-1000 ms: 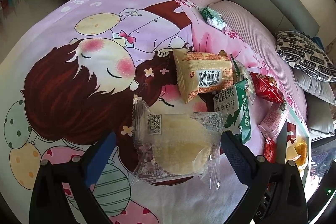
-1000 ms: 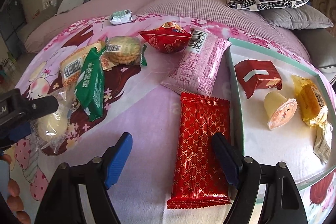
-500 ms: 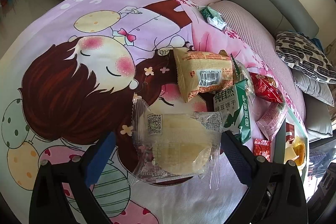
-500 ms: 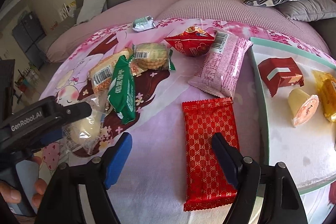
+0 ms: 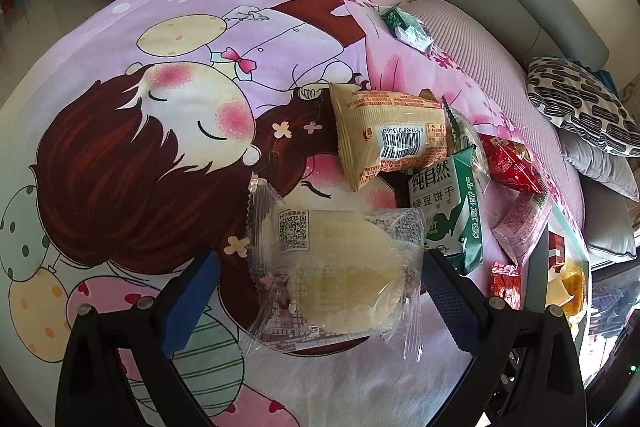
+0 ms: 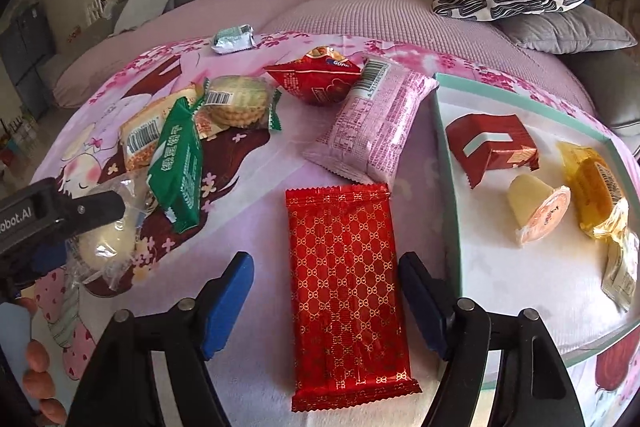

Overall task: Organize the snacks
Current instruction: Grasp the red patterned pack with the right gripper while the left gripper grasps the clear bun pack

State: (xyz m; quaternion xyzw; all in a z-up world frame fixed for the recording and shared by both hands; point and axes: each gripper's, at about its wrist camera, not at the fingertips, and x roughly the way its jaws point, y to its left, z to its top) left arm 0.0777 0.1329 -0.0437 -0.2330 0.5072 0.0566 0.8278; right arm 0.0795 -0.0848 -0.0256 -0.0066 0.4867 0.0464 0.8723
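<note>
Both pairs of jaws stand apart with nothing gripped: the right gripper (image 6: 325, 301) has just been closing in around the red wafer pack (image 6: 345, 289), which lies flat between its blue pads (image 6: 230, 301) without either pad pressing it yet, while the left gripper (image 5: 320, 301) straddles a clear-wrapped cake (image 5: 340, 275) at its 12 o'clock, gaps showing on both sides. The wafer pack looks light, flat and fairly stiff, with slick foil; a pinch across its long edges near the middle should hold, though too hard a squeeze would likely crack what is inside. The cake looks soft and crushable in loose crinkly film, so it wants a gentle hold on the body, not the seams. From the wafer pack, a pink packet (image 6: 372, 123) lies at 12 o'clock, a green biscuit pack (image 6: 180, 167) at 10, and the white tray (image 6: 450, 211) at 3, already holding a red box (image 6: 490, 143), a jelly cup (image 6: 536, 213) and a yellow sweet (image 6: 596, 191). Farther off sit a round cracker pack (image 6: 238, 103) and a red bag (image 6: 314, 79).
</note>
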